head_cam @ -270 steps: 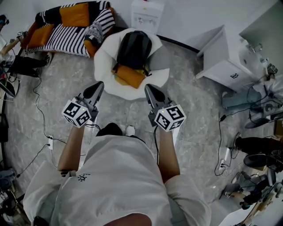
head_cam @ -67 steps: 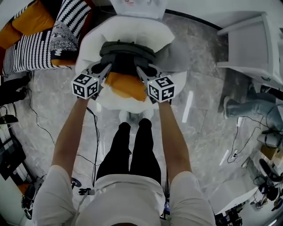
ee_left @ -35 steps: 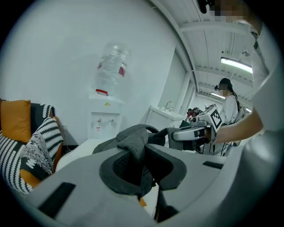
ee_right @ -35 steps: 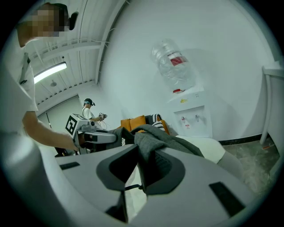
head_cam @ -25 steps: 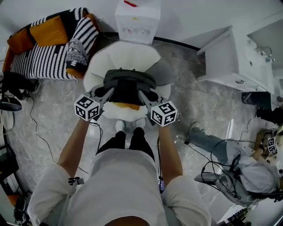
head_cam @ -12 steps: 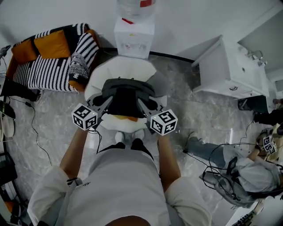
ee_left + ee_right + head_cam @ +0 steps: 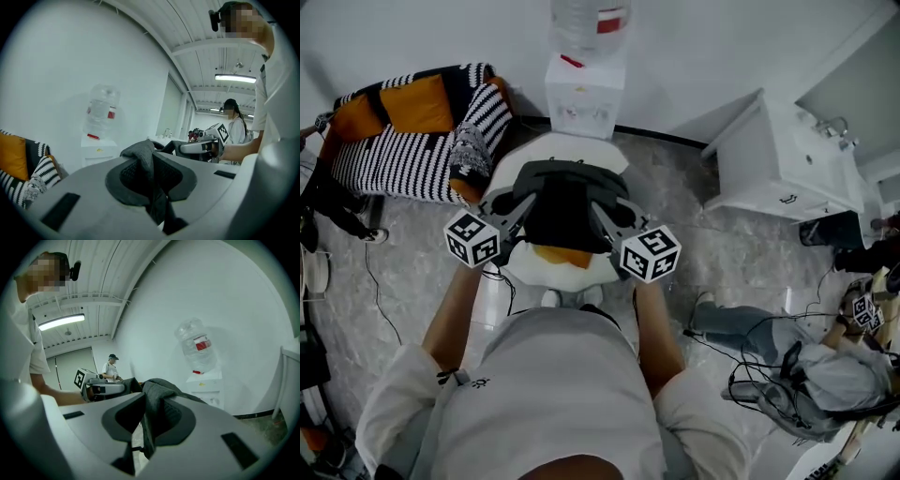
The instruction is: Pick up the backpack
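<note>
We wear a white short-sleeved shirt (image 7: 553, 394) with a small dark emblem (image 7: 472, 381). The left gripper (image 7: 523, 206) and right gripper (image 7: 602, 211) are pale grey and tapering, each bearing a white cube (image 7: 472, 239) of black square markers. Dark pads (image 7: 182, 179) line the jaws.

One backpack (image 7: 565, 202), two tongs (image 7: 528, 200) (image 7: 597, 206), one water dispenser (image 7: 584, 94), one striped sofa (image 7: 403, 155), one white cabinet (image 7: 778, 173).

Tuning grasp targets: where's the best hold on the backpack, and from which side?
The shoulder straps, one per gripper, from the person's side. They're narrow padded bands standing off the backpack, thin enough to pinch; the left gripper and right gripper each clamp one.
</note>
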Demonstrator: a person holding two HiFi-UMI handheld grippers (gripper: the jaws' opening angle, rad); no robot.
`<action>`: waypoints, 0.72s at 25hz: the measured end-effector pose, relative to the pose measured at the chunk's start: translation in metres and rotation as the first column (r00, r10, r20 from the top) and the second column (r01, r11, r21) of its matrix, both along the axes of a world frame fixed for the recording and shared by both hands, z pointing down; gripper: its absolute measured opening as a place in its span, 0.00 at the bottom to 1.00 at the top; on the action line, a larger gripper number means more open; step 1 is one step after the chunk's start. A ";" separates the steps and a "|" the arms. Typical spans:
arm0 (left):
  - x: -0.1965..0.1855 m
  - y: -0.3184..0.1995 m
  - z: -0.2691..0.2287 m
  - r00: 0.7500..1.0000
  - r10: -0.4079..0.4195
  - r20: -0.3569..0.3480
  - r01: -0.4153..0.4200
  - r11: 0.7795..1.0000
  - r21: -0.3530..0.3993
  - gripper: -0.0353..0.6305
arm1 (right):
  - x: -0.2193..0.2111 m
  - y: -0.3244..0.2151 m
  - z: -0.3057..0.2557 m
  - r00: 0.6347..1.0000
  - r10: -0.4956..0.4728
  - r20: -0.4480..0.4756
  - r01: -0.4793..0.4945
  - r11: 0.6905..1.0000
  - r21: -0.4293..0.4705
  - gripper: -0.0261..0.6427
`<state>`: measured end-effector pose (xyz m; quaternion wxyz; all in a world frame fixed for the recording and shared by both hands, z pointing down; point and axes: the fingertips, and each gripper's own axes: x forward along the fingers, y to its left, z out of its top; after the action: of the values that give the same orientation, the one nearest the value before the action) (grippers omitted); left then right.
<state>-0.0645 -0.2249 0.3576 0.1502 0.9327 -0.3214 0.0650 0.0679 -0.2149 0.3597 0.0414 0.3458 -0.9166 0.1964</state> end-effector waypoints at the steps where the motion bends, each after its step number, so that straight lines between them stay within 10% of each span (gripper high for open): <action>1: 0.000 -0.003 -0.005 1.000 -0.001 -0.004 0.001 1.000 0.012 0.12 | 0.000 -0.003 -0.005 1.000 -0.001 0.002 0.001 1.000 0.010 0.13; 18: -0.001 0.002 -0.100 0.997 0.007 -0.071 0.006 0.982 0.187 0.12 | -0.001 0.001 -0.099 0.998 -0.039 0.040 0.032 0.988 0.149 0.13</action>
<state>-0.0658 -0.2230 0.2573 0.0735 0.9445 -0.3202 0.0011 0.0673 -0.2144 0.2606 -0.0004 0.3272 -0.9353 0.1345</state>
